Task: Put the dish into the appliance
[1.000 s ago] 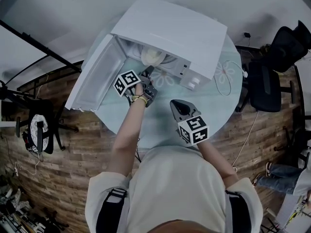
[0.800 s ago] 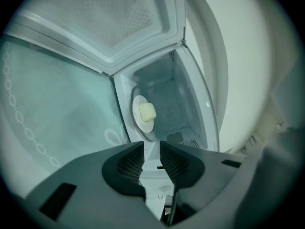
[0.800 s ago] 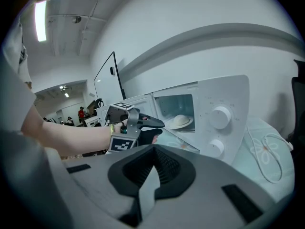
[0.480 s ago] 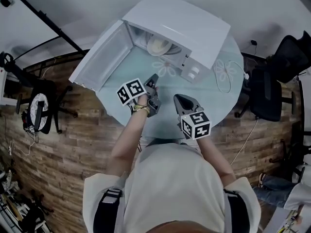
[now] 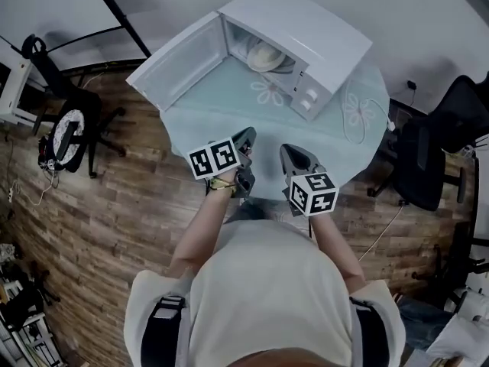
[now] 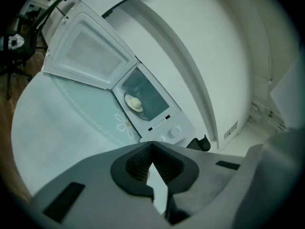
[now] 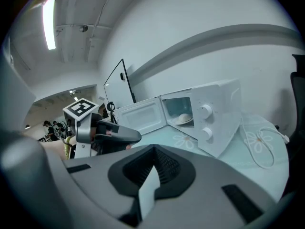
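Withdrawn from the microwave [image 5: 306, 33] since a second ago, the left gripper [image 5: 247, 135] sits clenched and empty by the table's [image 5: 221, 112] near edge, beside the closed, empty right gripper [image 5: 288, 151]. The dish [image 5: 263, 55] lies inside the microwave; its door [image 5: 183, 71] stands open leftward, bare table between.

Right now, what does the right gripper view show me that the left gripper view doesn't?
Only the right gripper view: the left tool seen from outside, shut and empty, and the white cable lying on the table to the right of the microwave.
Only the left gripper view: the wooden floor past the table's left edge.
Both: the white microwave, its door swung open, the dish sitting inside, and the teal flower-print table.
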A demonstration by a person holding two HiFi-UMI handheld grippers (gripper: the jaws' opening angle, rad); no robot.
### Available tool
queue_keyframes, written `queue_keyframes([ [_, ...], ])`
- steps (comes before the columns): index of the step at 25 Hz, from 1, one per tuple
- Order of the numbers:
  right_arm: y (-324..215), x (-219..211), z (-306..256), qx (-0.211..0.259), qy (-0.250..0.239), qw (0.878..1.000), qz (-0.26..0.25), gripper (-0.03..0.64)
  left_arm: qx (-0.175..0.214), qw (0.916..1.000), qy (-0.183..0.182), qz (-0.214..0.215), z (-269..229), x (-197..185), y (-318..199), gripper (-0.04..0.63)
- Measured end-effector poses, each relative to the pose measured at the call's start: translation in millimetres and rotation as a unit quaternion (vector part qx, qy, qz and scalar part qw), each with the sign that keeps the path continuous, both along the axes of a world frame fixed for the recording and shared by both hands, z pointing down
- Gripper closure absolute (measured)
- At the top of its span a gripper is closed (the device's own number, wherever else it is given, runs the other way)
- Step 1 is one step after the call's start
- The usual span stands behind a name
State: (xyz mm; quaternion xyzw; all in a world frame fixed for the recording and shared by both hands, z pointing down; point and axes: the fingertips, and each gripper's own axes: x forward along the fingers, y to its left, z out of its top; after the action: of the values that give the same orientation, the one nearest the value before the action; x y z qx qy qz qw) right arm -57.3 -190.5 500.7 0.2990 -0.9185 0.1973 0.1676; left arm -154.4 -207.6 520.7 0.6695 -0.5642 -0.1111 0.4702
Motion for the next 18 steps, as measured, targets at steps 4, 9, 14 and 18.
queue_keyframes([
  [4,23,14,-5,-0.003,-0.008,1.0,-0.013,0.612,-0.002,0.9995,-0.031,-0.001,-4,16,40,0.586],
  [9,52,31,-8,-0.005,-0.012,0.999,-0.031,0.612,-0.013,0.999,-0.042,-0.007,-3,34,85,0.586],
  [14,79,44,-12,-0.003,-0.016,0.999,-0.051,0.612,-0.016,0.9988,-0.043,-0.019,-3,51,121,0.586],
  [18,99,57,-13,-0.003,-0.021,0.998,-0.061,0.612,-0.019,0.9988,-0.039,-0.023,-1,67,148,0.586],
])
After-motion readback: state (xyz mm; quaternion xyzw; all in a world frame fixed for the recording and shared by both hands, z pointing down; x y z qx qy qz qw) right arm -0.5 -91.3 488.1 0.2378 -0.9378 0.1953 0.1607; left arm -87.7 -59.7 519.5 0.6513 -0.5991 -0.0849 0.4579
